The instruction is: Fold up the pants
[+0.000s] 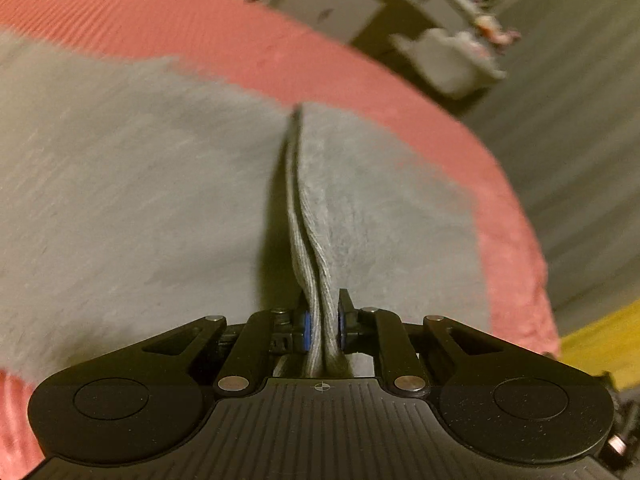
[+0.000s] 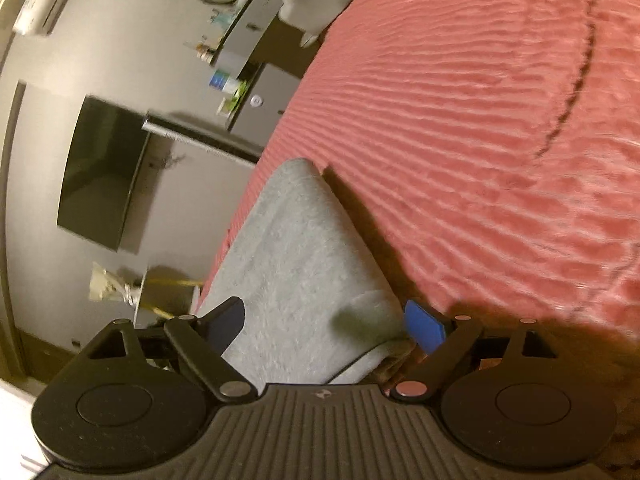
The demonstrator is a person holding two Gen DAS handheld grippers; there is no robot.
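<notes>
left tongs [image 1: 322, 326]: pressed together on a doubled edge of the grey pants [image 1: 160, 200]; two cloth layers are pinched between the blue pads [image 1: 307, 330].
right tongs [image 2: 324, 326]: spread wide, nothing gripped; the blue pads [image 2: 426, 330] are seen either side of the pants [image 2: 296, 260], close above the cloth.
pants: laid flat on the pink ribbed bedspread [image 2: 480, 120], near its edge; the pinched edge is lifted into a ridge in the left view.
bedspread: a dark line is seen across it in the right view.
surroundings: a dark flat screen [image 2: 100, 172] on the wall, a cluttered shelf [image 2: 248, 40].
writing: none can be read; small labels are blurred.
</notes>
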